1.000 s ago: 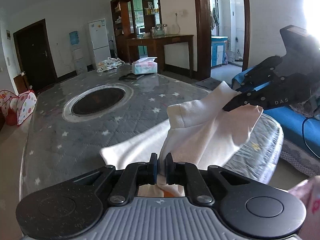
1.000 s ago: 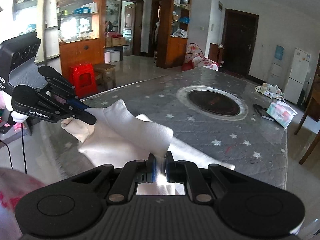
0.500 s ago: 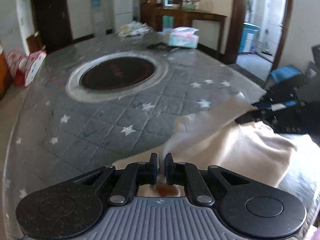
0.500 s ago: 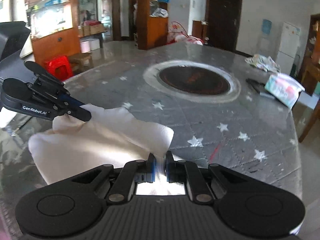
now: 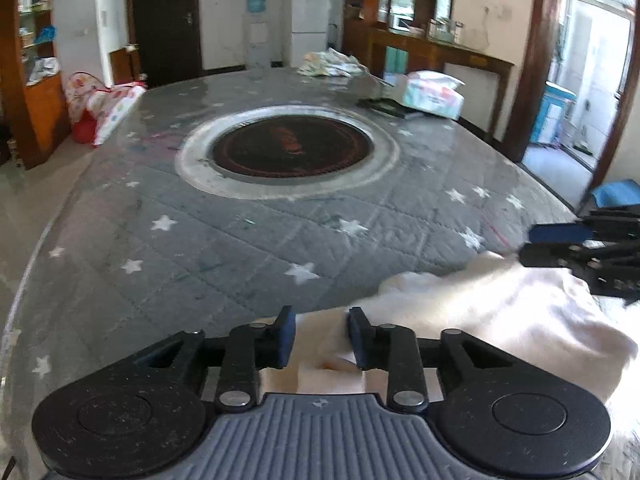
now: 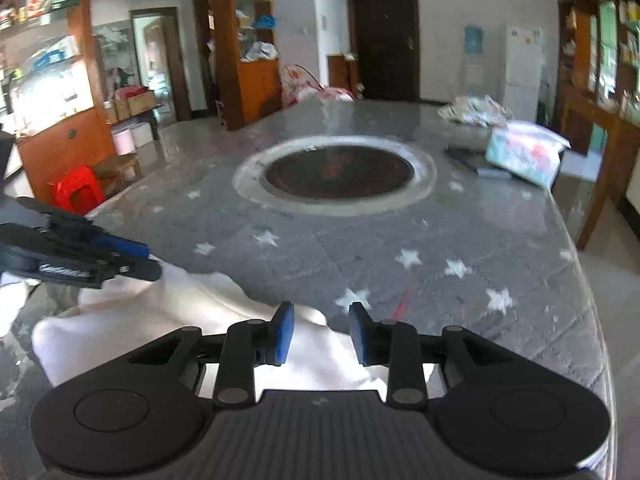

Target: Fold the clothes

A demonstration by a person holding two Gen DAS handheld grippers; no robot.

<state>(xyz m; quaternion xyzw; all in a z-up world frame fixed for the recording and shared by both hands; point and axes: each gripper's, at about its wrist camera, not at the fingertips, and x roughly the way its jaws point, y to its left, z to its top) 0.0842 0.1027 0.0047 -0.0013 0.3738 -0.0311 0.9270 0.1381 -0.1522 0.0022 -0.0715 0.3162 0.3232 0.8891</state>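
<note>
A cream-white garment (image 5: 480, 316) lies folded on the near edge of the grey star-patterned table (image 5: 240, 248). My left gripper (image 5: 322, 332) stands open right above its near edge, cloth showing between the spread blue pads. In the right wrist view the same white garment (image 6: 160, 320) spreads to the left, and my right gripper (image 6: 320, 330) is open over its right corner. Each gripper shows in the other's view: the right gripper (image 5: 532, 244) at the far right, the left gripper (image 6: 152, 260) at the left, both open over the cloth.
A round dark burner (image 5: 290, 146) with a pale ring sits in the table's middle. A tissue pack (image 5: 434, 94), a dark flat object (image 5: 382, 106) and a bundle of cloth (image 5: 330, 64) lie at the far end. A red stool (image 6: 78, 190) stands on the floor.
Both grippers lowered the lifted garment onto the table and opened, letting go of it. The cloth now lies flat instead of hanging between them.
</note>
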